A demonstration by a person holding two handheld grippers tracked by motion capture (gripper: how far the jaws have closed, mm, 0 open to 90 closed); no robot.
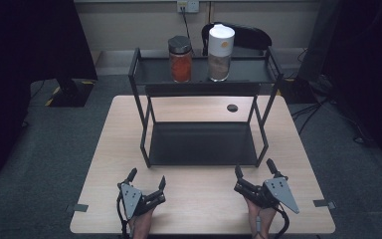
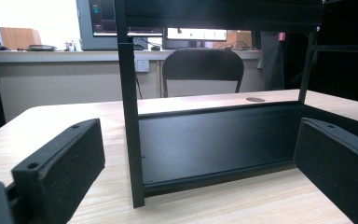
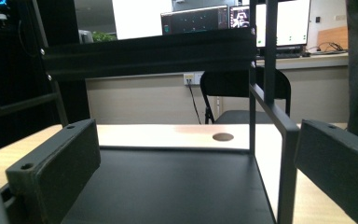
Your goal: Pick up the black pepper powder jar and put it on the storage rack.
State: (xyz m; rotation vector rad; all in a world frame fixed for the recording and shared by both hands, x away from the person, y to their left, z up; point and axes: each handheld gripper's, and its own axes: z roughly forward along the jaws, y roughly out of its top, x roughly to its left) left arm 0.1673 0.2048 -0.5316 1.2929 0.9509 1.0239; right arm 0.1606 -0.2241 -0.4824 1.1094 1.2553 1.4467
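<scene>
Black two-tier rack [image 1: 204,144] stands mid-table [image 1: 104,164], nearest my grippers. Red-filled jar [image 1: 180,59] and white-lidded jar [image 1: 221,47] on its top shelf. Left gripper [image 1: 146,180] and right gripper [image 1: 255,168] rest just before it, jaws apart, empty.

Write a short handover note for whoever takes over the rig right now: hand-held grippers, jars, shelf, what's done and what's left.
Left hand-held gripper: open, holding nothing, low over the table's near edge.
Right hand-held gripper: open, holding nothing, in front of the rack's right post.
Red-filled jar and white-lidded jar: upright, side by side on the top shelf.
Lower shelf: bare.
Done: nothing gripped.
Left: probably reach up for a jar; which one goes first is unclear.
</scene>
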